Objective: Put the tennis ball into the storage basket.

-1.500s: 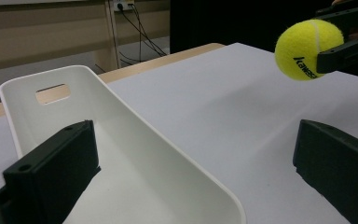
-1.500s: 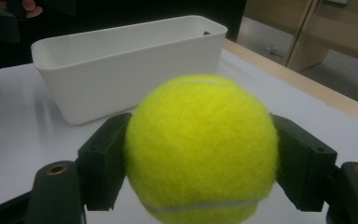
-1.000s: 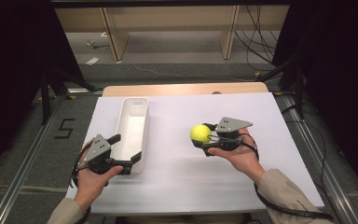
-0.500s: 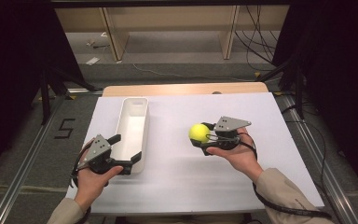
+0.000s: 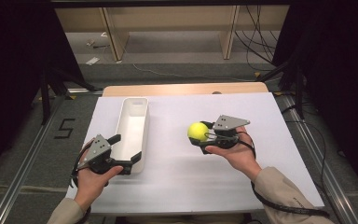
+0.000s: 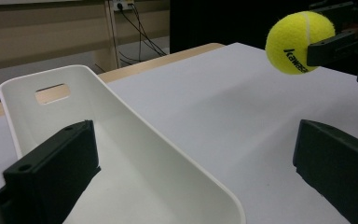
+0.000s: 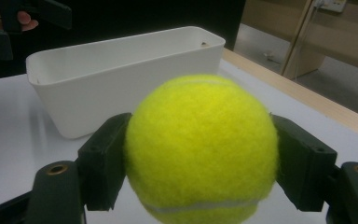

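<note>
The right hand-held gripper [image 5: 204, 134] is clamped on a yellow tennis ball [image 5: 198, 131], 1 black jaw pressed to each side of it. In the right gripper view the ball [image 7: 200, 149] sits squarely between the 2 jaws, bulging above and below them, with a white seam curving across its lower part. The ball is held clear of the white worktop [image 5: 182, 182], at the tip of this gripper and on the side of it that faces the other hand.

The left hand-held gripper [image 5: 127, 152] has its jaws spread wide apart, with nothing pressed between them. It sits at the near end of a long white bin [image 5: 131, 134]; in the left gripper view 1 jaw stands over the inside of the bin [image 6: 121, 154] and the other over bare worktop [image 6: 223, 116] beside it, so the bin's long wall runs between the 2 jaws. Whether either jaw touches the bin I cannot tell. The bin's far end wall has a slot-shaped handle hole.

From the left gripper, the ball [image 6: 299, 43] shows ahead and off to one side, higher than its jaws, with black lettering on its felt. From the right gripper, the bin [image 7: 121, 70] lies just beyond the ball, its long side turned toward it, well apart from the ball itself.
</note>
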`<state>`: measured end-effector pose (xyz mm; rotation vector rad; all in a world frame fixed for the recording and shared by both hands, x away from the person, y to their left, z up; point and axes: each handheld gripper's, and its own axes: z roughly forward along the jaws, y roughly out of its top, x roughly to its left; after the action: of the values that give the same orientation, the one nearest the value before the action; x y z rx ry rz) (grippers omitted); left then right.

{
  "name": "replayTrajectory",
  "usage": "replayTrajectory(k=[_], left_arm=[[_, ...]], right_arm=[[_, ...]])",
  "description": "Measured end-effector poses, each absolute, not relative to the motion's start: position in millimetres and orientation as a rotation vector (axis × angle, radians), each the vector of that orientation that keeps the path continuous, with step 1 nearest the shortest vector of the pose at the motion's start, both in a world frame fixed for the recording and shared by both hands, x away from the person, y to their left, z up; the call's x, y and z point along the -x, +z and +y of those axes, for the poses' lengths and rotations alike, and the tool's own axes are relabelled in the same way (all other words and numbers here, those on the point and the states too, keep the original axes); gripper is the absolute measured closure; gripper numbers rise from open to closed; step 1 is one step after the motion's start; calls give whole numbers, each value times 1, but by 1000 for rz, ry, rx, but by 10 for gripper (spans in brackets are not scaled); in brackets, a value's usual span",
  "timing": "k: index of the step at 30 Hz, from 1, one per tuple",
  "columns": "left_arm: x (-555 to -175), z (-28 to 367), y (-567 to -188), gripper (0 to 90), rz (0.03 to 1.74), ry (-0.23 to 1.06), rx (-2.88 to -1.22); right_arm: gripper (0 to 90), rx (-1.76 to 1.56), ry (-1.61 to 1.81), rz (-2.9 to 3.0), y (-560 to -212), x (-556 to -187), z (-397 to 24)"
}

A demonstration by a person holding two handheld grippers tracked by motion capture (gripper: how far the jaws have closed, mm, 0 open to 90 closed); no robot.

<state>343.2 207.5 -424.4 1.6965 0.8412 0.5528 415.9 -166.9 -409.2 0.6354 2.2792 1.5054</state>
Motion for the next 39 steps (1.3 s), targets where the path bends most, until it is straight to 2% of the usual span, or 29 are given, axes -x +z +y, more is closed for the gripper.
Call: replayTrajectory(k=[39], left_arm=[[-343, 208, -424, 0, 840, 553, -1695]], right_arm=[[277, -621, 1530, 2272, -404, -423, -155]])
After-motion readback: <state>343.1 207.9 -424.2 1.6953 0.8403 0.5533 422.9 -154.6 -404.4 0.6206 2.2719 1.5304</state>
